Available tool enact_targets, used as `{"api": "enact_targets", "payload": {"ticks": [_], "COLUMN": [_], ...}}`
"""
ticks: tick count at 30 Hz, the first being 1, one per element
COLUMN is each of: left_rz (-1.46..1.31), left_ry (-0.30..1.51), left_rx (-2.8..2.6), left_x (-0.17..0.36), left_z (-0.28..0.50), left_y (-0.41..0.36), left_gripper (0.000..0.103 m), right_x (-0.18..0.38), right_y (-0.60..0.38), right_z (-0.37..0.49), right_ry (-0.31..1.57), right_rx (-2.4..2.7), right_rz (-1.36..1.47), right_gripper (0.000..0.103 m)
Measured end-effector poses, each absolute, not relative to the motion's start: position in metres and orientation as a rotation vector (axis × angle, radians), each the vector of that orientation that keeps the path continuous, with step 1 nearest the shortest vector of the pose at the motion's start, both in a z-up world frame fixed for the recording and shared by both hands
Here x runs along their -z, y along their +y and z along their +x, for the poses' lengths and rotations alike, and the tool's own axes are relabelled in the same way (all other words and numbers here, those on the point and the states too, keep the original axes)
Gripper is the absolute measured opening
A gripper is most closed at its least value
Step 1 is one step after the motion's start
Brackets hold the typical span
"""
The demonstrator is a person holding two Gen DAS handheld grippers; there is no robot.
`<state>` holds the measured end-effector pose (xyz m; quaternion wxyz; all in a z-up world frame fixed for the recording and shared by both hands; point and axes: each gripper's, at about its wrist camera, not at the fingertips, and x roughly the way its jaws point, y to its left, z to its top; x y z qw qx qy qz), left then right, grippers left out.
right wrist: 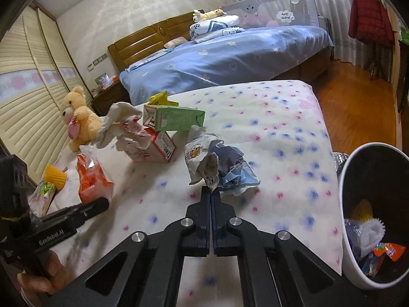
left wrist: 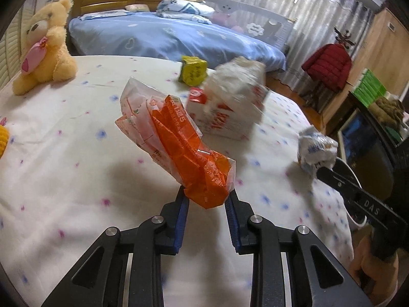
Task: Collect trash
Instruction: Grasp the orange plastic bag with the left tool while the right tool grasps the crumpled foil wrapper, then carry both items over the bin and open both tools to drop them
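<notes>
My left gripper (left wrist: 207,193) is shut on the lower end of an orange-and-white plastic wrapper (left wrist: 176,138), which it holds up above the flowered bedsheet (left wrist: 64,179). My right gripper (right wrist: 211,190) is shut on a crumpled white-and-blue paper wad (right wrist: 219,166), also lifted off the sheet. In the left wrist view that paper wad (left wrist: 315,151) shows at the right, at the tip of the right gripper (left wrist: 319,172). In the right wrist view the orange wrapper (right wrist: 93,181) and the left gripper (right wrist: 102,203) show at the left. A white bin (right wrist: 375,145) with a dark inside stands at the right, off the bed's edge, with trash in it.
A red-and-white carton (right wrist: 156,148) with crumpled white paper (right wrist: 115,120) on it, a green carton (right wrist: 176,119) and a yellow-green box (left wrist: 193,70) lie mid-bed. A teddy bear (left wrist: 43,48) sits far left, a yellow netted item (right wrist: 55,176) nearer. A blue-covered bed (right wrist: 230,58) lies beyond.
</notes>
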<state>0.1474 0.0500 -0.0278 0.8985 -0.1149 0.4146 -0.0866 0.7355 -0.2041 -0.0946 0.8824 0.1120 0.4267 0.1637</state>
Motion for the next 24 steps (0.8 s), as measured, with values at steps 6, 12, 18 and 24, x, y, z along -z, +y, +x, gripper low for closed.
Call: {"api": "enact_targets", "payload": {"ticks": [6, 12, 18, 24], "left_rz": [-0.2, -0.153, -0.117, -0.084], "left_ry": [0.861, 0.859, 0.858, 0.864], "left_rx": [0.255, 0.331, 0.387, 0.438], "left_x": [0.019, 0.013, 0.011, 0.011], "left_z": [0.128, 0.119, 0.122, 0.125], "left_y": [0.03, 0.003, -0.016, -0.034], "left_gripper": [0.027, 0.027, 0.027, 0.027], "right_x": [0.087, 0.084, 0.078, 0.072], "right_y": [-0.216, -0.234, -0.256, -0.278], "right_z": [0.719, 0.705, 0.695, 0.685], "right_ry": [0.871, 0.864, 0.842, 0.82], "right_rx": [-0.326, -0.295, -0.259, -0.225], "right_rz": [0.247, 0.263, 0.279, 0.293], "right_gripper": [0.0, 0.0, 0.0, 0.0]}}
